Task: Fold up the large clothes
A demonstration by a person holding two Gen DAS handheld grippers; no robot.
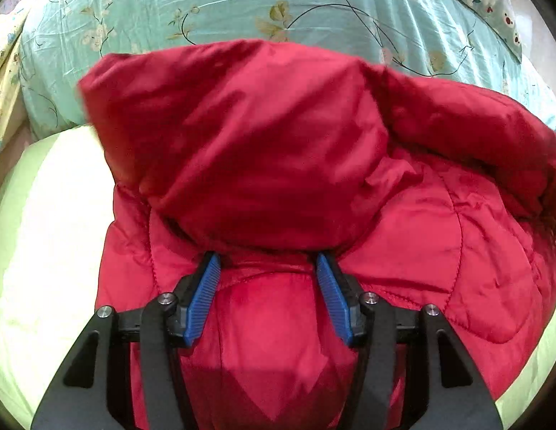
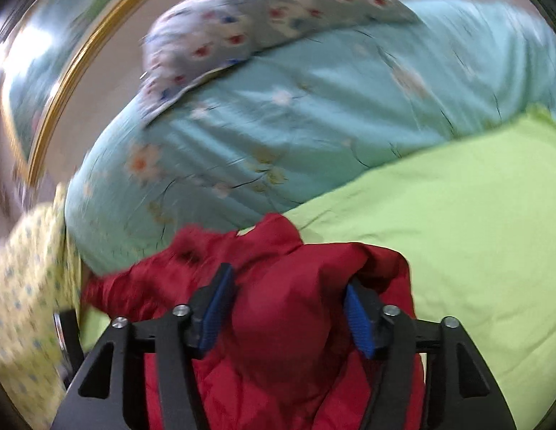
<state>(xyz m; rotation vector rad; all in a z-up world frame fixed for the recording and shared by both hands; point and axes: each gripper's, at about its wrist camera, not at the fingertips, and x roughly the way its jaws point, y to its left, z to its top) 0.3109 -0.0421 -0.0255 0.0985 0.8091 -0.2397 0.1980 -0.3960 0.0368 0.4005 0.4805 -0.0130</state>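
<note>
A red quilted jacket (image 1: 278, 150) lies on a light green sheet (image 1: 45, 233), with one part folded over the rest. My left gripper (image 1: 267, 261) stands with its blue pads wide apart, and a bulge of jacket fabric lies between them. In the right wrist view the same red jacket (image 2: 278, 322) bunches up between the blue pads of my right gripper (image 2: 288, 279), which are also wide apart. This view is blurred by motion. I cannot tell whether either gripper pinches the fabric.
A teal flowered quilt (image 1: 242, 10) is heaped behind the jacket, also in the right wrist view (image 2: 278, 125). A patterned pillow (image 2: 271, 10) lies on it. A yellow patterned cloth (image 2: 23, 286) hangs at the left. The green sheet (image 2: 457, 233) spreads to the right.
</note>
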